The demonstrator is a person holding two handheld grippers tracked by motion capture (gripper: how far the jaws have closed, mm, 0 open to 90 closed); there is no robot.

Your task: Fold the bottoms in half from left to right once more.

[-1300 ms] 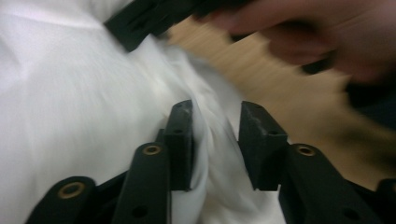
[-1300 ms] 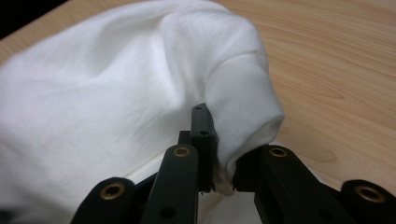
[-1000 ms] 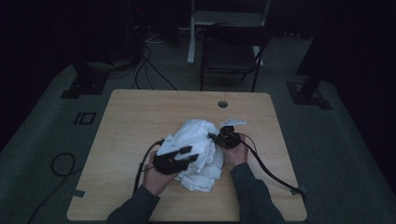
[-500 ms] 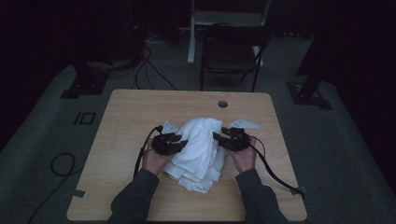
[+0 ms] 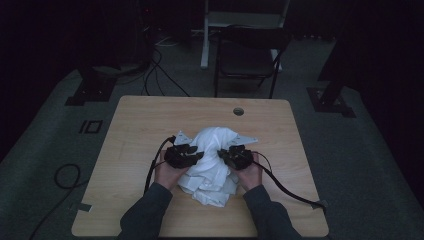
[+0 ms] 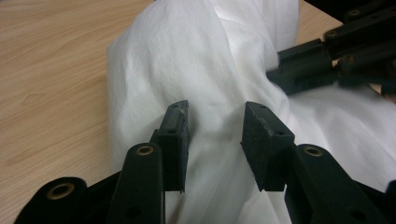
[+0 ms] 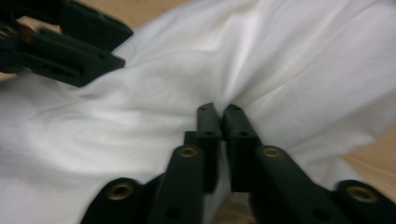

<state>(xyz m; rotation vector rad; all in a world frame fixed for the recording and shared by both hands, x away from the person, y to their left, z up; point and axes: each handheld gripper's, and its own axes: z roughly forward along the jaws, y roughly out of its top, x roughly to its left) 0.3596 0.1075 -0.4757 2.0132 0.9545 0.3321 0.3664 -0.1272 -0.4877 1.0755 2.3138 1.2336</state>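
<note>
Your right gripper (image 7: 223,114) has just snapped closed, pinching the crumpled white cloth (image 5: 212,160) to lift it. Your left gripper (image 6: 215,122) is spread around another fold.

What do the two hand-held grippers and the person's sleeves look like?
Both the left hand-held gripper and the right hand-held gripper are black, with two flat arms carrying brass-coloured rivets and blocky dark foam pads. A black cable trails from each. The sleeves are dark grey.
</note>
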